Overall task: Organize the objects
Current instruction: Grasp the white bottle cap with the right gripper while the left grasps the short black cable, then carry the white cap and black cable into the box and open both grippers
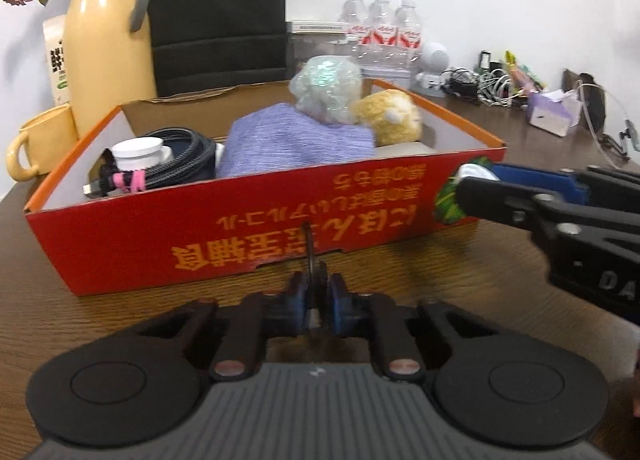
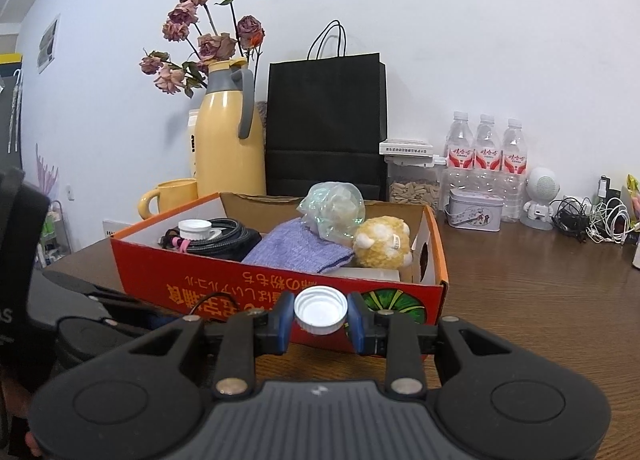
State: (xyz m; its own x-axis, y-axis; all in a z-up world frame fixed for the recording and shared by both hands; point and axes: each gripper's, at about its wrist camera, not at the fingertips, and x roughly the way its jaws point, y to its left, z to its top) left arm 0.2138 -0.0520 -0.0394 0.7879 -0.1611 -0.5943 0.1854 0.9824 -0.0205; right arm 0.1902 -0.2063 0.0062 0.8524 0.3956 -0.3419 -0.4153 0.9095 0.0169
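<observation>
Right gripper [image 2: 320,318] has its jaws squeezed on a white bottle cap [image 2: 320,310], just in front of the red box [image 2: 168,280] on the brown bench [image 2: 540,300]. Left gripper [image 1: 316,300] has its jaws shut on a thin dark thing; what it is I cannot tell. Inside the box lie a purple cloth [image 2: 298,250] and a yellow fluffy toy [image 2: 384,246].

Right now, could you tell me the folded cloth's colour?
Lavender purple cloth; right wrist view shows it best.

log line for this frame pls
left gripper: shut on thin dark cable | right gripper: shut on white bottle cap | red cardboard box: ahead, part-filled
</observation>
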